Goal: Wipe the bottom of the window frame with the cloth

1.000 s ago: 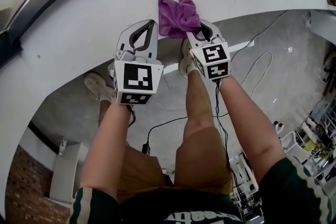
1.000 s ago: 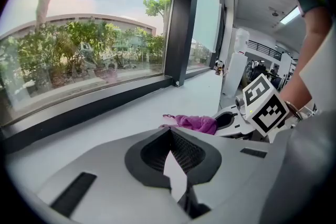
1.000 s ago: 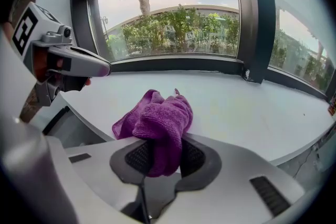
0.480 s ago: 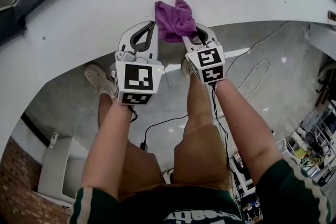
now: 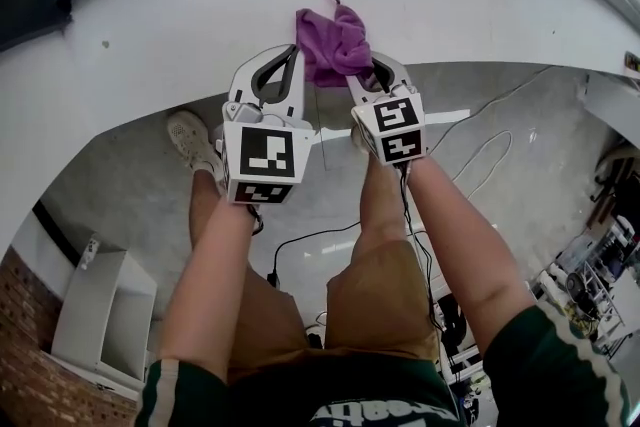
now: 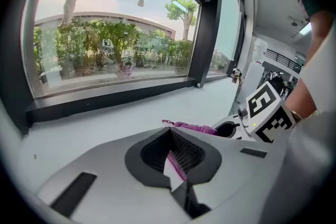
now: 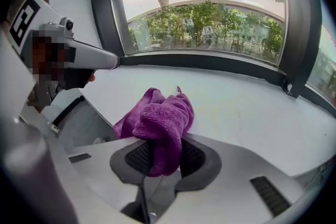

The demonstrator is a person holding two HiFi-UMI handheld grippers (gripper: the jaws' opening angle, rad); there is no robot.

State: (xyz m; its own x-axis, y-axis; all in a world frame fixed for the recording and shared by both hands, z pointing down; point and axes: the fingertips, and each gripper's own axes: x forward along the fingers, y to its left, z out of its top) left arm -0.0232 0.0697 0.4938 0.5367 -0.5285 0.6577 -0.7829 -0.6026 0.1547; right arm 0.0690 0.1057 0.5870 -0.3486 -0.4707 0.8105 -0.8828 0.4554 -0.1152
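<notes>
The right gripper (image 5: 366,67) is clamping a bunched purple cloth (image 5: 335,40) lying on the white sill (image 5: 180,15) below the dark window frame (image 7: 210,63). The left gripper (image 5: 290,55), jaws together and empty, is pointing just beside it. The cloth's lower end is hiding between the right gripper's jaws.

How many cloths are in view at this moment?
1. The purple cloth lies bunched on the white sill, one end clamped in the right tool. The left tool beside it is shut on nothing. No second cloth shows.
</notes>
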